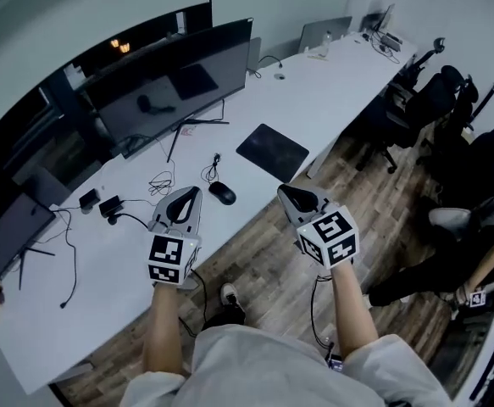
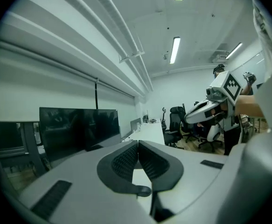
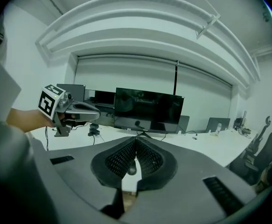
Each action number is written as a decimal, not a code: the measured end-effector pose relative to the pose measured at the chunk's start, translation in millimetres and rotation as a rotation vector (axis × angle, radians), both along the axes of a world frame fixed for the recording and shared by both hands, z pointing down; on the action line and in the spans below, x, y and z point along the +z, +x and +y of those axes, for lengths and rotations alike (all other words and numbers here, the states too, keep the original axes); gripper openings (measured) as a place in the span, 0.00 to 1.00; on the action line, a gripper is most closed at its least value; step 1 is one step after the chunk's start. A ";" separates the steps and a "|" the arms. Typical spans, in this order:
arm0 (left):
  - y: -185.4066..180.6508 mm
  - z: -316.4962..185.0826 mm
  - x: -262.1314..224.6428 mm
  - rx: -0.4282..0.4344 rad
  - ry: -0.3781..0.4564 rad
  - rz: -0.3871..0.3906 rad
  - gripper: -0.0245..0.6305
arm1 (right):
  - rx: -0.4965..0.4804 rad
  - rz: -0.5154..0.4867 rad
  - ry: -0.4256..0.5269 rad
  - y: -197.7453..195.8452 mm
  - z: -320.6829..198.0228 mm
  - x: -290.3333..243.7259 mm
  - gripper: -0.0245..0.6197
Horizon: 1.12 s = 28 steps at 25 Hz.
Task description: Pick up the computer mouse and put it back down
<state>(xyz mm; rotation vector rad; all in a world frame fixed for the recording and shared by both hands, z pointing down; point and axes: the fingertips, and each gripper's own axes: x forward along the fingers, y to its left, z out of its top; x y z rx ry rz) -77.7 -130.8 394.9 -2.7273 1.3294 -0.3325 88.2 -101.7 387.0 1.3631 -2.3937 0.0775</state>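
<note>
The black computer mouse (image 1: 222, 192) lies on the long white desk (image 1: 331, 91) near its front edge, its cable running back. My left gripper (image 1: 191, 193) hovers just left of the mouse, over the desk, jaws shut and empty. My right gripper (image 1: 288, 192) hangs to the mouse's right, past the desk edge over the wooden floor, also shut on nothing. In the left gripper view the pads (image 2: 126, 160) meet, and the right gripper (image 2: 205, 110) shows at the right. In the right gripper view the pads (image 3: 147, 158) touch, with the left gripper (image 3: 75, 110) at left.
A black mouse pad (image 1: 272, 152) lies right of the mouse. Large dark monitors (image 1: 170, 83) line the desk's back, with loose cables (image 1: 158, 181) and small adapters (image 1: 109, 204) before them. A laptop (image 1: 323, 32) sits far along. Office chairs (image 1: 433, 100) and a seated person (image 1: 450, 270) are at right.
</note>
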 end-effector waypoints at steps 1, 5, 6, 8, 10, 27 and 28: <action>-6.4 -12.5 5.8 -0.011 -0.012 0.001 0.07 | -0.012 -0.002 -0.016 -7.4 -14.7 8.0 0.06; -28.9 -53.9 35.1 -0.036 -0.062 -0.009 0.07 | -0.052 0.030 -0.083 -35.8 -65.6 49.5 0.11; -34.0 -62.7 45.0 -0.041 -0.076 -0.016 0.07 | -0.064 0.036 -0.102 -42.2 -75.8 60.5 0.13; -45.8 -78.4 66.7 -0.059 -0.115 -0.025 0.07 | -0.084 0.038 -0.140 -54.4 -94.0 82.3 0.15; -56.8 -90.3 83.3 -0.081 -0.149 -0.020 0.07 | -0.098 0.030 -0.182 -65.4 -109.7 104.6 0.19; -88.9 -122.3 194.0 -0.229 -0.397 -0.022 0.07 | -0.140 0.131 -0.527 -116.2 -202.4 323.5 0.61; -89.4 -123.2 198.1 -0.230 -0.406 -0.025 0.07 | -0.141 0.148 -0.537 -115.5 -203.8 333.6 0.60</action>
